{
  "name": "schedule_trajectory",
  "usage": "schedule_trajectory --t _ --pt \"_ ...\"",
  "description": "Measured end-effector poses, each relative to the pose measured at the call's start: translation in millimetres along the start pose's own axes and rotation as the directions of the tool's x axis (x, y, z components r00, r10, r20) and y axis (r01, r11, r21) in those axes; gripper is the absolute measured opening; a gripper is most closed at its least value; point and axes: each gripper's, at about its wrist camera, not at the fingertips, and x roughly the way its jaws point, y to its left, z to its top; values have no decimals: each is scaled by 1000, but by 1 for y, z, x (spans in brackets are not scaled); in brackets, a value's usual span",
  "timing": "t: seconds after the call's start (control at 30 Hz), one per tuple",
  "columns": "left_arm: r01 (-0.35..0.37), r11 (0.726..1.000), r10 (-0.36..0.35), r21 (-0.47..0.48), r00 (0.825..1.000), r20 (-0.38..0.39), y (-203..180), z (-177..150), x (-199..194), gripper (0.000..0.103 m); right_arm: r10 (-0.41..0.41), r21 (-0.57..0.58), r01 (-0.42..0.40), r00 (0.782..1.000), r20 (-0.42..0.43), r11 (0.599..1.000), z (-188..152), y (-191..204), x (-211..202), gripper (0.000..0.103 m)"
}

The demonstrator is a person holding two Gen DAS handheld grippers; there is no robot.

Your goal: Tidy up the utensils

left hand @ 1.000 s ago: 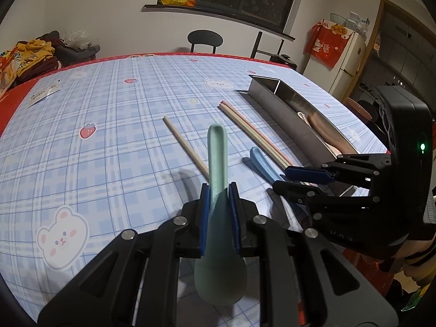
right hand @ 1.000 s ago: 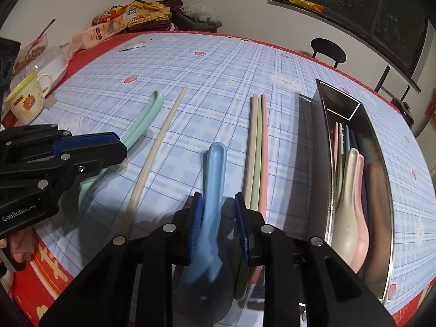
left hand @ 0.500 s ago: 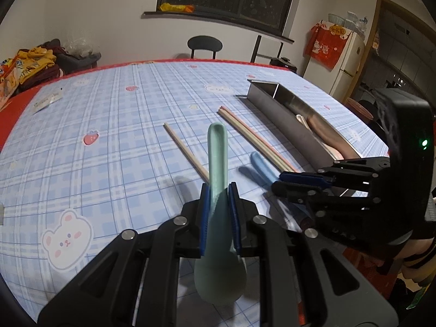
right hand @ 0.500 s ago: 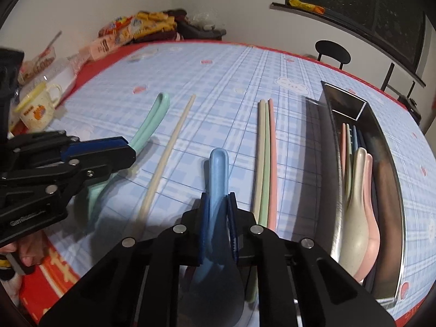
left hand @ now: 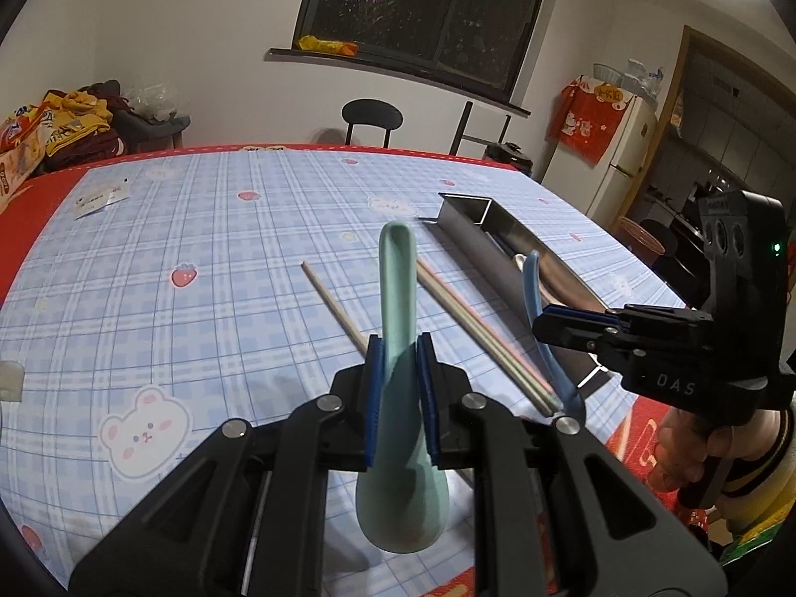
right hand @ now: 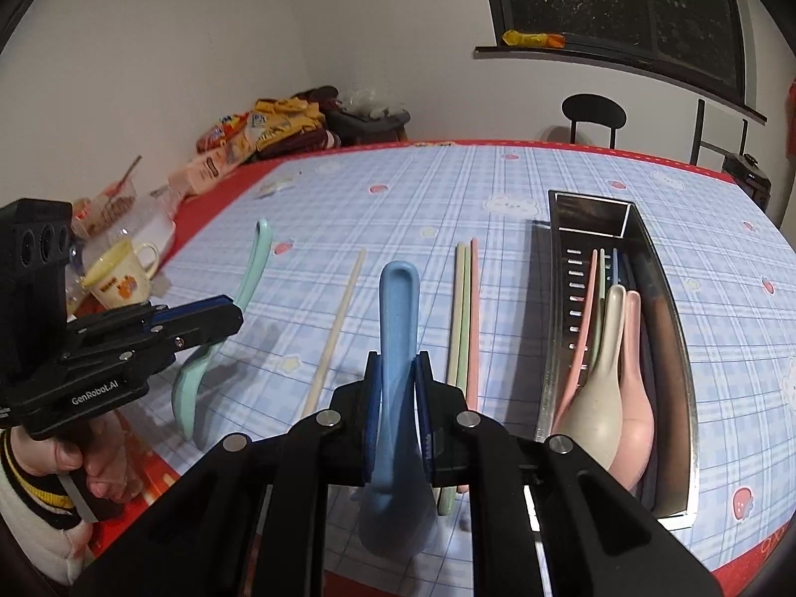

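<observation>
My left gripper (left hand: 398,388) is shut on a mint-green spoon (left hand: 395,288), held off the table with its handle pointing forward and its bowl hanging toward the camera. My right gripper (right hand: 398,398) is shut on a blue spoon (right hand: 398,308), also lifted. Each gripper shows in the other's view: the right gripper (left hand: 572,323) with the blue spoon (left hand: 533,288), the left gripper (right hand: 219,313) with the green spoon (right hand: 253,268). A steel utensil tray (right hand: 669,328) on the right holds a beige spoon (right hand: 604,363), a pink spoon (right hand: 637,388) and some chopsticks.
A single beige chopstick (right hand: 338,328) and three chopsticks side by side (right hand: 465,318) lie on the blue checked tablecloth between the grippers and the tray. A yellow mug (right hand: 119,278), a bowl and snack packs crowd the left table edge. A black chair (left hand: 370,117) stands at the far side.
The right gripper's jaws closed onto the blue spoon. Both grippers then rose, lifting the green and blue spoons off the table.
</observation>
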Motion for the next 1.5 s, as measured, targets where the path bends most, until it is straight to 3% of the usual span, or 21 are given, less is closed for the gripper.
schedule_trajectory --t 0.37,0.43,0.63,0.8,0.87,0.93,1.13,1.33,1.5 --pt "17 999 -17 34 1000 3 -27 11 1 18 2 32 -4 998 59 999 -1 -17 -21 13" --pt "17 999 -17 37 1000 1 -30 11 2 18 -2 34 -1 997 77 999 -1 -21 -27 0" --pt "5 999 -6 49 1000 0 -37 15 5 18 -11 33 8 996 90 999 0 -31 -36 0" --pt "-9 999 9 36 1000 5 -33 14 4 18 14 -60 -16 1000 -28 998 -4 -22 -16 5" --pt "-13 999 13 31 1000 4 -32 12 3 18 17 -84 -23 997 -79 996 -7 -18 -6 24" --pt "-11 1000 11 29 1000 3 -31 9 3 18 16 -103 -29 992 -123 994 -11 -13 1 32" --pt "6 1000 -6 17 1000 2 -27 4 4 18 -6 -140 -21 981 -194 990 -20 -1 14 34" --pt "28 999 -28 16 1000 7 -23 -3 3 18 -96 -192 49 965 -245 980 -17 4 31 34" --pt "44 999 -44 0 999 17 -13 -6 1 18 -126 -236 56 947 -295 970 -17 13 46 36"
